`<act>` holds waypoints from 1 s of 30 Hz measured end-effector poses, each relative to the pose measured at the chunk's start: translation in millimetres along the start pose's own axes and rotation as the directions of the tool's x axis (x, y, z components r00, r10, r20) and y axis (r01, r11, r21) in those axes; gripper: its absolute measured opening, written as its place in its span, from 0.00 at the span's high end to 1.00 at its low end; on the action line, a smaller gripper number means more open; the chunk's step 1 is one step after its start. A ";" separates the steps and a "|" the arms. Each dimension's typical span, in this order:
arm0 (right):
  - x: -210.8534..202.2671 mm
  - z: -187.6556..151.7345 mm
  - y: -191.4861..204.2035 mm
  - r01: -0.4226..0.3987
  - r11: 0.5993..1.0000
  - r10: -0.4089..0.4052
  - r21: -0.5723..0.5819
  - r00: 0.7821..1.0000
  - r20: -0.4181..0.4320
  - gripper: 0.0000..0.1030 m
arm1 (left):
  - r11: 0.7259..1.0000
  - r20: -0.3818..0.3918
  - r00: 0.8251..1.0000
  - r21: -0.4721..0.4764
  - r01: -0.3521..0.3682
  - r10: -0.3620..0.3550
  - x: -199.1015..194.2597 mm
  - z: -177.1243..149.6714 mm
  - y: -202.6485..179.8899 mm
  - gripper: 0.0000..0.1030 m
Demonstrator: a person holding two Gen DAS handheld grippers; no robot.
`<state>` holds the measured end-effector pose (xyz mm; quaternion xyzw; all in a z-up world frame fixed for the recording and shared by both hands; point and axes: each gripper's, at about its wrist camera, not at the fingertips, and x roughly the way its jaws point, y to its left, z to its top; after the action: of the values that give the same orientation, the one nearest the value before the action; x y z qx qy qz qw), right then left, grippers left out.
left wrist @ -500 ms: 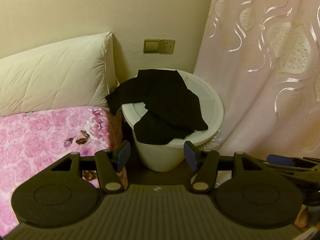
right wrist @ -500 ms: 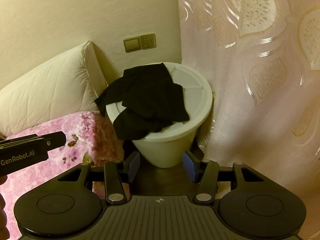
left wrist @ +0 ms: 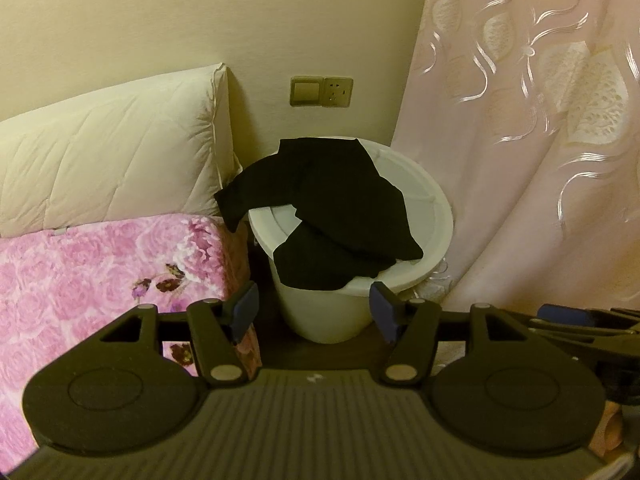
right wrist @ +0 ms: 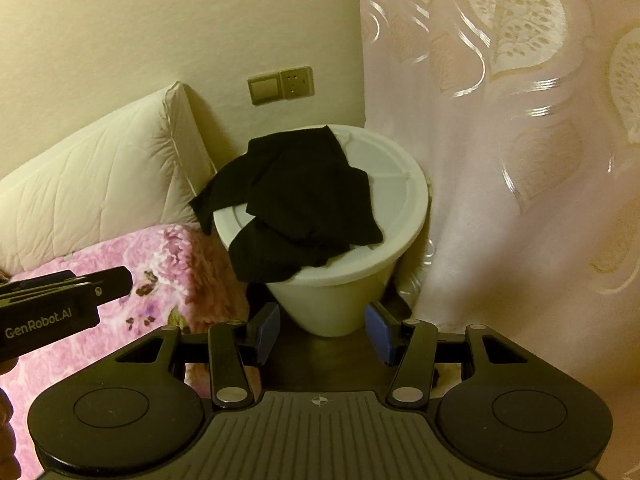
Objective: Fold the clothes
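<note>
A crumpled black garment lies over the lid of a white bin in the corner, one end hanging off the left rim. It also shows in the right wrist view on the bin. My left gripper is open and empty, a short way in front of the bin. My right gripper is open and empty, also in front of the bin. The left gripper's side shows at the left of the right wrist view.
A bed with a pink floral blanket and a white pillow stands left of the bin. A pink patterned curtain hangs on the right. A wall switch and socket sit above the bin. Dark floor lies below.
Both grippers have moved slightly closer to the bin and stay open. The garment has not moved.
</note>
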<state>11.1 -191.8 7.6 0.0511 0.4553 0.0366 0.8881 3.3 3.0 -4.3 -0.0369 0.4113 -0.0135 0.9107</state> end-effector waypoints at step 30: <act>5.4 -8.1 8.6 0.021 1.000 -0.021 -0.007 1.000 0.017 0.50 | 1.000 -0.039 0.999 0.019 -0.006 0.007 1.9 -7.7 1.5 0.43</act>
<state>7.5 -182.2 -0.3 0.0433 0.4481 0.0286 0.8925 -1.2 4.0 -11.0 -0.0265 0.4291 -0.0151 0.9028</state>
